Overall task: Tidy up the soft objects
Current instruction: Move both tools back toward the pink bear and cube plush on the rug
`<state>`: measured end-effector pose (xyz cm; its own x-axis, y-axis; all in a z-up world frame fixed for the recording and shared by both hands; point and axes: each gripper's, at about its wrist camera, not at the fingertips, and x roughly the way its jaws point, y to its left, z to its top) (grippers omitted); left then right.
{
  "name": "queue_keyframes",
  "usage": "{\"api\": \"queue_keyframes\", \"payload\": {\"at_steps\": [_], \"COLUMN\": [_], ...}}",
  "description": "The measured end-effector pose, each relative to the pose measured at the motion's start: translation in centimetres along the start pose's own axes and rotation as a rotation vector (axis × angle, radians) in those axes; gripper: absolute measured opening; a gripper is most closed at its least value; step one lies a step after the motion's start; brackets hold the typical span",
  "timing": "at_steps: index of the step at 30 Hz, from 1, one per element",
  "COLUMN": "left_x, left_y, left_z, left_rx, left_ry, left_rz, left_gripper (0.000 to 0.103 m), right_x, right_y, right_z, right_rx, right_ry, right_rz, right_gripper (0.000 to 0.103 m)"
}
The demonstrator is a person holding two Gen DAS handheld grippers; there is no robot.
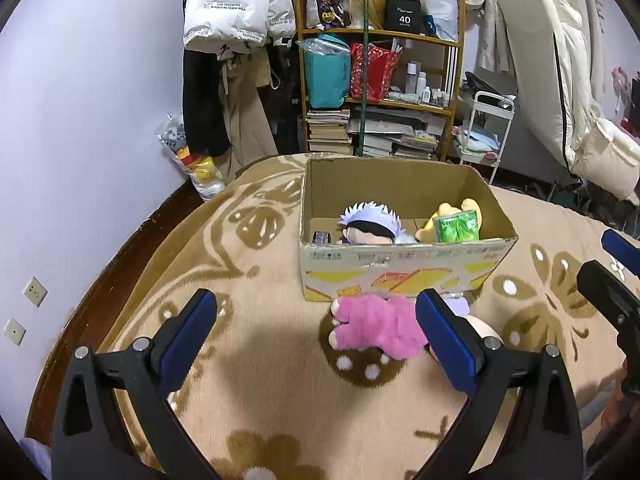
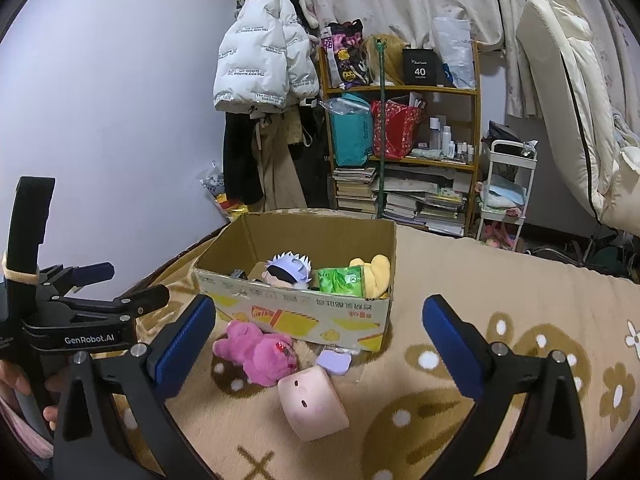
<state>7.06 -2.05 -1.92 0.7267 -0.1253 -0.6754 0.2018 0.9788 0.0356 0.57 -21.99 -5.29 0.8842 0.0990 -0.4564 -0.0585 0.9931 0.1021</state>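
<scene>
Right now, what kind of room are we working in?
Most likely a bedroom used for storage too: a floral blanket covers what looks like a bed, jackets hang on the wall, and a crowded shelf holds books, bags and bottles.

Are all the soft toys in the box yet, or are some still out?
Partly done. The cardboard box already holds a white-haired doll, a yellow plush and a green pack. Nothing is in hand: the left gripper and right gripper are both open and empty. Still out on the blanket: the pink teddy and the pale pink cushion.
</scene>
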Motion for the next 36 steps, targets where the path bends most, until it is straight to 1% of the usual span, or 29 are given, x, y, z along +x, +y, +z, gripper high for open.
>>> {"api": "queue_keyframes", "payload": {"at_steps": [4, 8, 14, 24, 30, 36], "left_x": [0.4, 1.2, 2.3, 4.2, 5.0, 6.1], "left_y": [-0.3, -0.6, -0.4, -0.3, -0.7, -1.0], "left_z": [-0.4, -0.8, -1.0, -1.0, -1.2, -1.2], "left_rx": [0.017, 0.026, 0.013, -0.001, 0.007, 0.008], "left_ry": [0.015, 0.039, 0.069, 0.111, 0.11, 0.128], "left_rz": [0.0, -0.013, -0.021, -0.032, -0.042, -0.063], "left_gripper": [0.099, 0.099, 0.099, 0.099, 0.099, 0.099], "right_x": [0.0, 0.3, 0.9, 3.6, 4.9, 6.0], "right_y": [0.1, 0.1, 0.1, -0.2, -0.4, -0.3], "right_z": [-0.6, -1.6, -1.9, -2.3, -2.8, -3.3], "right_rx": [-0.007, -0.012, -0.018, 0.003, 0.023, 0.017], "right_ry": [0.006, 0.033, 0.06, 0.149, 0.175, 0.216], "right_rz": [-0.008, -0.023, -0.027, -0.04, -0.041, -0.038], "right_gripper": [0.103, 0.103, 0.103, 0.103, 0.103, 0.103]}}
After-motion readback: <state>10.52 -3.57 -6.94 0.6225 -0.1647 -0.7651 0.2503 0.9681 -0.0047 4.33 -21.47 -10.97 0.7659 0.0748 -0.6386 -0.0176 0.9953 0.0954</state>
